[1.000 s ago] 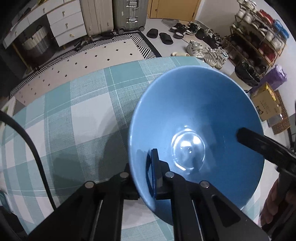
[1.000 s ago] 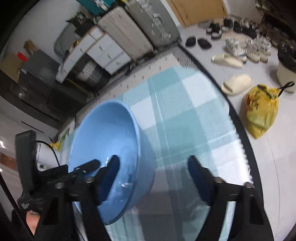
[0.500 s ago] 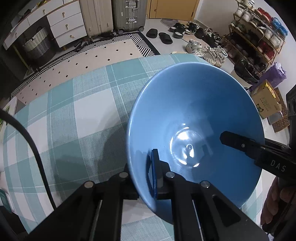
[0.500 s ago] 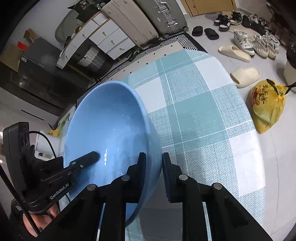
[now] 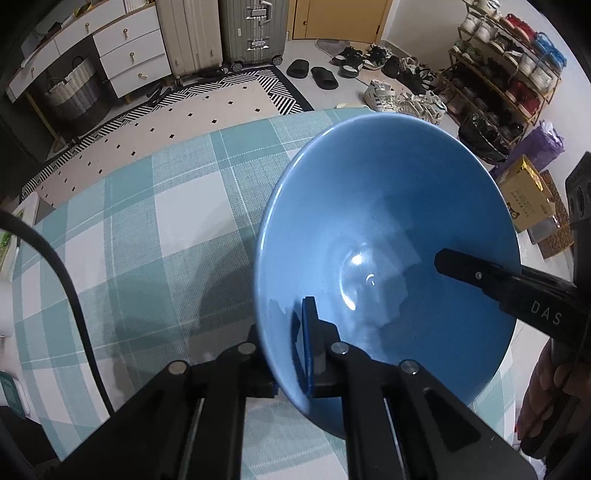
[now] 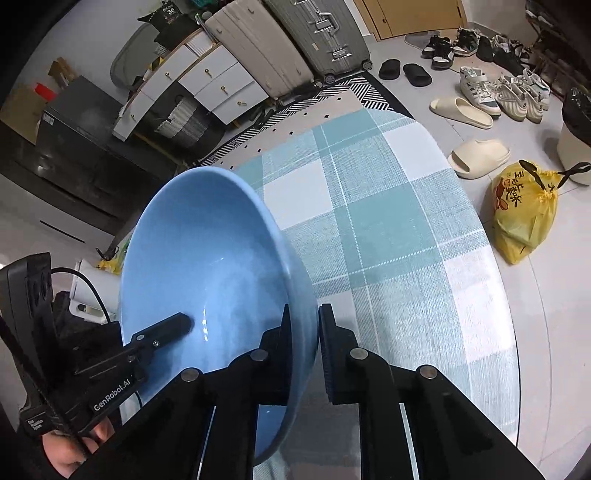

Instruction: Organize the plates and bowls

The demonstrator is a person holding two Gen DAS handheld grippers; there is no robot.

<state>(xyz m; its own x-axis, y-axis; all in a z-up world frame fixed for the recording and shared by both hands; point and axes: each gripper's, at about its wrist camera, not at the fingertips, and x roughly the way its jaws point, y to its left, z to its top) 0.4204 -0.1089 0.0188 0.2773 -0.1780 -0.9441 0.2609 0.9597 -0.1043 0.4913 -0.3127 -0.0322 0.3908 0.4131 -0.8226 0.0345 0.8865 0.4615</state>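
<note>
Blue bowl (image 5: 388, 221) is up off the table (image 5: 140, 229), tilted, gripped on two sides of its rim at once. Left tongs (image 5: 288, 343) are clenched on the near-left rim: one finger inside the bowl w/ a blue pad showing, the other outside, rim pinched between. Right tongs (image 6: 317, 332) have just been closing and now grasp the opposite rim; in the right wrist view the bowl wall (image 6: 221, 266) sits between the two black fingers, pads against it on both sides. From the left wrist view the right tongs' inner finger (image 5: 476, 273) reaches in over the bowl's inside from the right edge, marked "DAS"; part of a hand (image 5: 543, 398) shows below it. From the right wrist view the left tongs' finger (image 6: 166, 328) lies inside the bowl at lower left, its body marked "GenRobot.AI".

Table carries a teal-and-white check cloth (image 6: 388, 229); the bowl's shadow falls on it to the left. How high the bowl's base is over the cloth can't be told, prob. only a little.

Bkgd: grey suitcase (image 5: 251, 29), white drawers (image 5: 129, 55), striped rug (image 5: 229, 88), shoes and a shoe rack (image 5: 498, 74), yellow bag (image 6: 524, 210) on the floor.
</note>
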